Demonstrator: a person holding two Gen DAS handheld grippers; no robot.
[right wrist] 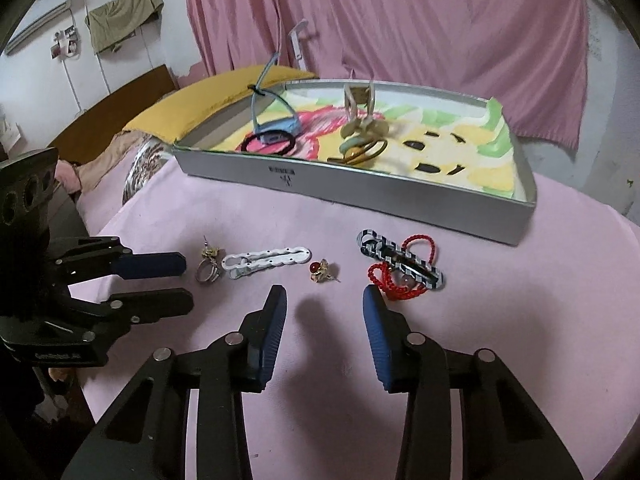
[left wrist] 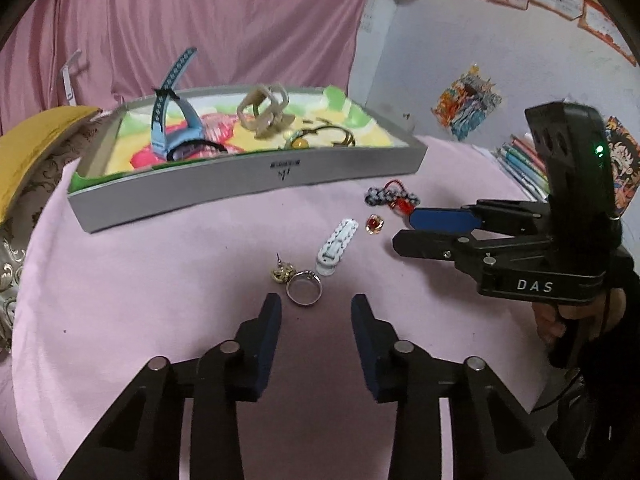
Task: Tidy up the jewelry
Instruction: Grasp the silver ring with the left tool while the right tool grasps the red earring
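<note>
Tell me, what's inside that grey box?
Inside the grey box lie a blue watch, a black hair tie, a beige hair claw and a gold necklace, on a colourful lining. The near wall hides the floor's front strip.

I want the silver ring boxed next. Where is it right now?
The silver ring lies on the pink cloth just ahead of the open left gripper, touching the gold earring, beside the white hair clip.

A pink curtain (right wrist: 400,20) covers the back wall – beside it a white wall (left wrist: 460,40) (with paper posters (left wrist: 466,106)) and a wooden headboard (right wrist: 116,108).
</note>
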